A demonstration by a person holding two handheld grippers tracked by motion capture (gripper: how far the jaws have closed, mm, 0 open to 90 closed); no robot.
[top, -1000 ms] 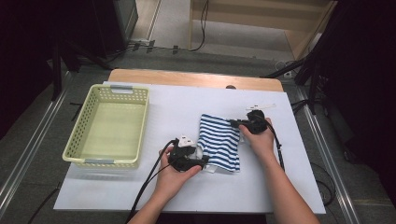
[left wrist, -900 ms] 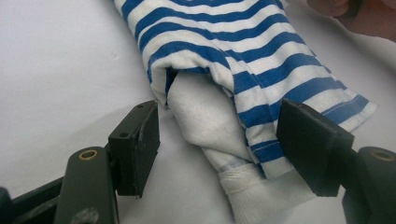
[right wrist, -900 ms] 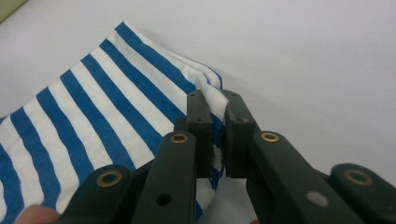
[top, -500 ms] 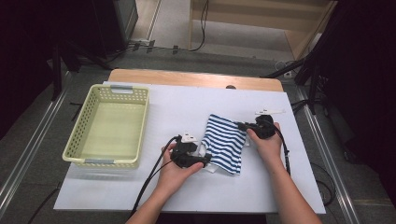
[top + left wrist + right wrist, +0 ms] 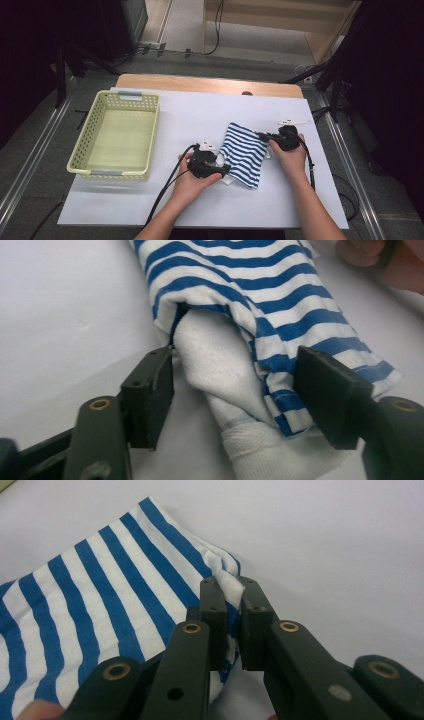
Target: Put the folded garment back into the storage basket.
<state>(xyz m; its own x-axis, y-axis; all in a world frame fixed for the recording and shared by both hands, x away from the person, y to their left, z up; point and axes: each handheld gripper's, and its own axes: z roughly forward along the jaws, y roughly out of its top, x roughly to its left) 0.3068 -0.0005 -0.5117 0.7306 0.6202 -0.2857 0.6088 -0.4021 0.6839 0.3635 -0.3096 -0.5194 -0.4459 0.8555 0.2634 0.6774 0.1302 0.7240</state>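
A blue-and-white striped cloth (image 5: 245,155) lies folded on the white table top, right of centre. My left gripper (image 5: 225,170) is at the cloth's near-left end. In the left gripper view the cloth (image 5: 260,300) shows a white inner layer, and my left gripper (image 5: 232,365) straddles that end. Its jaws have just been closing, with the cloth between them and the pads not pressing on it. My right gripper (image 5: 261,136) is at the cloth's far-right edge. In the right gripper view my right gripper (image 5: 233,592) is shut on a pinch of the cloth (image 5: 100,590) at its edge.
A pale green plastic basket (image 5: 80,165) with nothing in it stands at the left of the white table top (image 5: 200,115). Black cables trail from both grippers toward the near edge. A wooden strip runs along the table's far side.
My right gripper has moved to the right with the cloth's edge in it, and the cloth has shifted and stretched that way. The left hand has stayed where it was.
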